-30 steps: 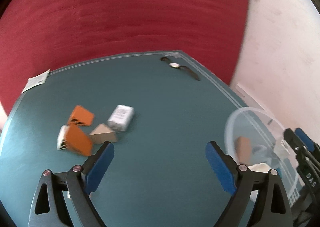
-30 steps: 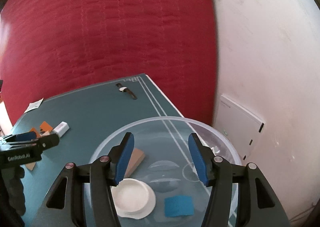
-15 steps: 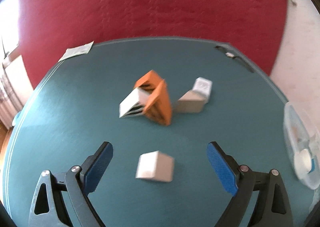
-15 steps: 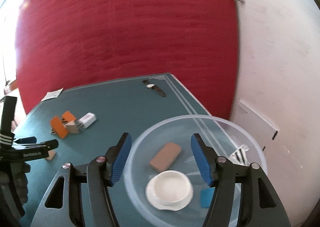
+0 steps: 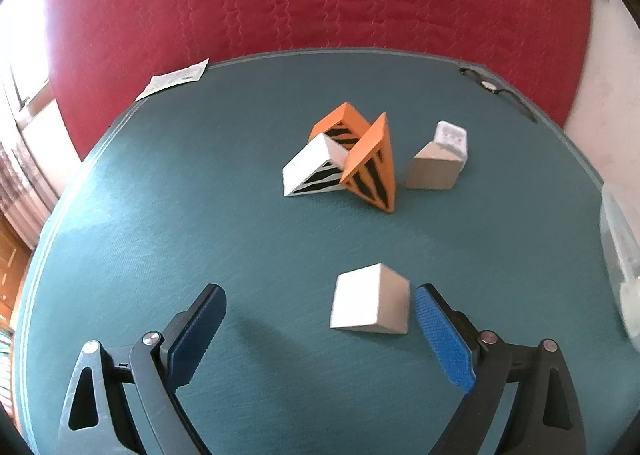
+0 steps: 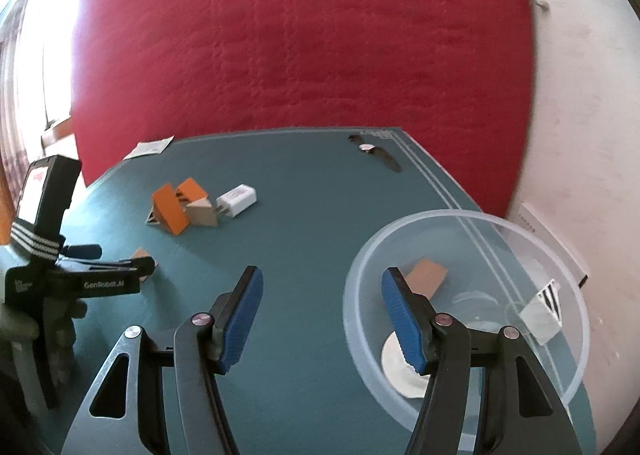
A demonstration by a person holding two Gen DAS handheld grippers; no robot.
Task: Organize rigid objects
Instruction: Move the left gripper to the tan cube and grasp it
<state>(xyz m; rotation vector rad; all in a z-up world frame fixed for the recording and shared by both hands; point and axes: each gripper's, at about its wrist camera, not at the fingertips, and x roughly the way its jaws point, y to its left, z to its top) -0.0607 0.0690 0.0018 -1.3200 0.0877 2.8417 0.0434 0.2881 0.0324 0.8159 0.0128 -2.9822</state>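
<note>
Left gripper (image 5: pixel 320 329), jaws spread and empty, above the teal table mat (image 5: pixel 200 215); small beige cardboard cube (image 5: pixel 370 299) lies just beside its right pad at 3 o'clock. Right gripper (image 6: pixel 322 317), jaws spread, empty, having just widened; clear plastic bowl (image 6: pixel 568 375) at its 3 o'clock.

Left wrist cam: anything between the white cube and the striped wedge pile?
Nothing: bare teal mat separates the white cube from the striped wedge pile in the left wrist view. The right wrist view agrees.

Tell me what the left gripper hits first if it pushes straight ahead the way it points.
Probably the pale block, which lies just ahead of the open left gripper, close beside its right finger. It sits off-centre, so that finger may clip it rather than straddle it.
</note>
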